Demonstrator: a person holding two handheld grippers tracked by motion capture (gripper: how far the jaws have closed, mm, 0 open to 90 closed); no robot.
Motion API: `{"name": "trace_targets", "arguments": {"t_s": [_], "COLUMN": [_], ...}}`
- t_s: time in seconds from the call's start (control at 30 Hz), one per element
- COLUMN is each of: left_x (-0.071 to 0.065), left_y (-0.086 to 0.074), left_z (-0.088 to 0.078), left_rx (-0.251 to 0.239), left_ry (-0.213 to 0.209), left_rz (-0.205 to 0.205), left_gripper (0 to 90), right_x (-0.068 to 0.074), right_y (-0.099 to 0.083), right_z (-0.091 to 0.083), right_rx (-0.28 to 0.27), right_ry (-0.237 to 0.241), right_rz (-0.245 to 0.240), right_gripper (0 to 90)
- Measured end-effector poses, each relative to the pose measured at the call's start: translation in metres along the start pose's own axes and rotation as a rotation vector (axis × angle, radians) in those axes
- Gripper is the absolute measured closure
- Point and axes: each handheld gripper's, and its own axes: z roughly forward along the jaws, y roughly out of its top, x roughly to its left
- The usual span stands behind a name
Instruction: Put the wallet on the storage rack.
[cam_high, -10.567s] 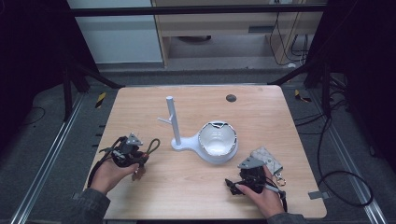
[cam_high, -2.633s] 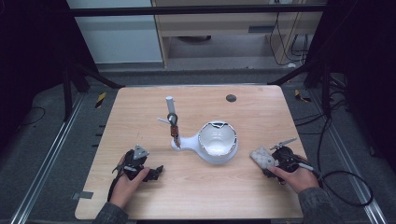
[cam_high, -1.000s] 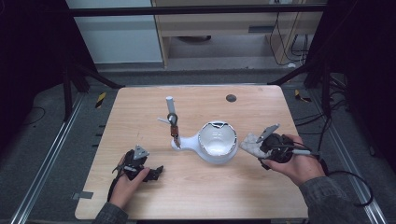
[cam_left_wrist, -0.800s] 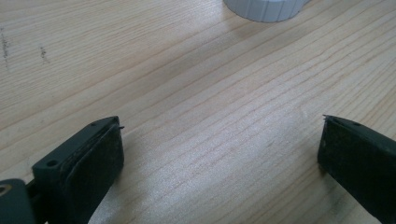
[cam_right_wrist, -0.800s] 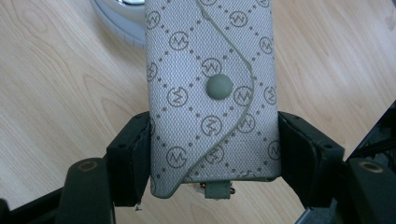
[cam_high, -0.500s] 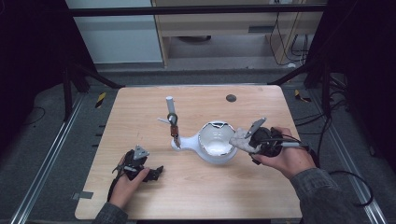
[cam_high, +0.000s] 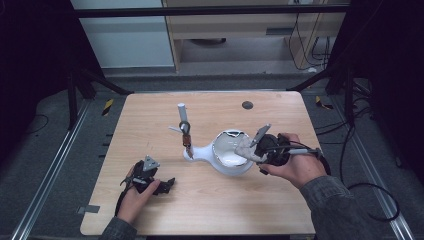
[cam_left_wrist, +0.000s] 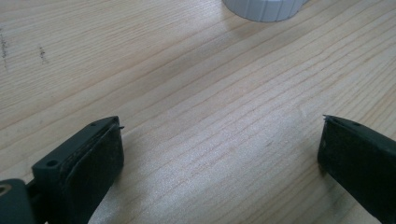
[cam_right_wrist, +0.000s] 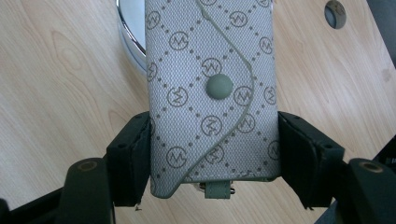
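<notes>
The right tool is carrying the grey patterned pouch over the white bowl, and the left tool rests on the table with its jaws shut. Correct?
Not quite. The left tool has its jaws wide open over bare table, as the left gripper view shows. The rest holds: the right tool grips the pouch at the white bowl.

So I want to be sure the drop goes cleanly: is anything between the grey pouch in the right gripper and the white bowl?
Nothing visible. The right gripper holds the grey pouch at the rim of the white bowl, whose inside looks bare; the stand's post stands off at the far side.
</notes>
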Motion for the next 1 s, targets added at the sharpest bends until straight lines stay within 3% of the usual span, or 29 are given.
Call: {"name": "trace_targets", "arguments": {"t_s": [0.53, 1.0], "left_x": [0.0, 0.0], "left_y": [0.0, 0.0], "left_z": [0.0, 0.0], "left_rx": [0.001, 0.001], "left_ry": [-0.001, -0.002], "left_rz": [0.001, 0.001], "left_gripper": [0.0, 0.0], "right_x": [0.01, 0.011], "right_y": [0.014, 0.031], "right_z": [0.009, 0.028], "right_rx": [0.025, 0.082], "right_ry": [0.025, 0.046], "right_rz": [-0.04, -0.052], "right_gripper": [32.0, 32.1]}}
